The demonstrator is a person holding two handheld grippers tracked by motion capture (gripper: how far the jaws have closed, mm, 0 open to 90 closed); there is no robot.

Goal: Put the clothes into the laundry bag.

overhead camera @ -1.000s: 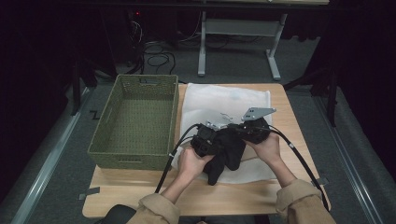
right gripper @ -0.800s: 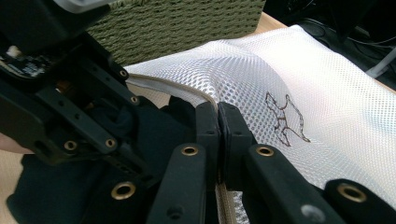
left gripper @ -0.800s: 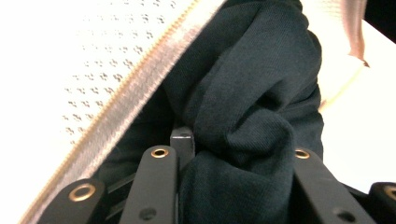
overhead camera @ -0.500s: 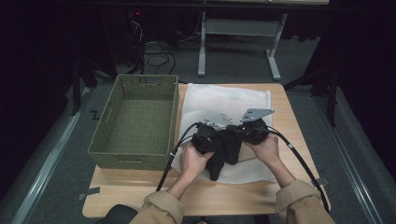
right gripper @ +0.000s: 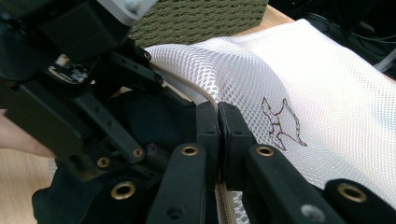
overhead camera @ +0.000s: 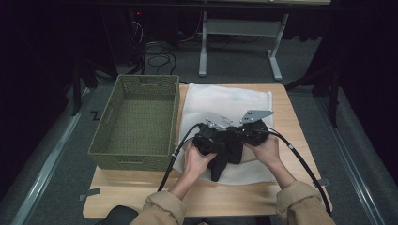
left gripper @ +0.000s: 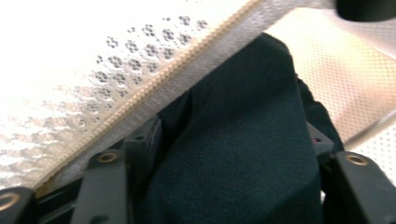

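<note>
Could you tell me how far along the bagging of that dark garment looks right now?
Done: the right claw is pinched shut on the zipper edge of the white mesh bag, lifting the opening. In hand: the left claw holds the dark cloth at that opening. Left: most of the cloth lies outside the bag, and the green basket holds nothing.

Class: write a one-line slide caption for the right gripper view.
Right gripper pinches the white mesh bag's zipper edge while the left gripper pushes dark cloth inside.

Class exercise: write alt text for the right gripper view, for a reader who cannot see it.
The right gripper, jaws shut, pinches the zipped edge of a white mesh bag lying on a wooden table. Beside it, the left gripper pushes a dark cloth into the bag's opening; a green basket stands behind.
</note>
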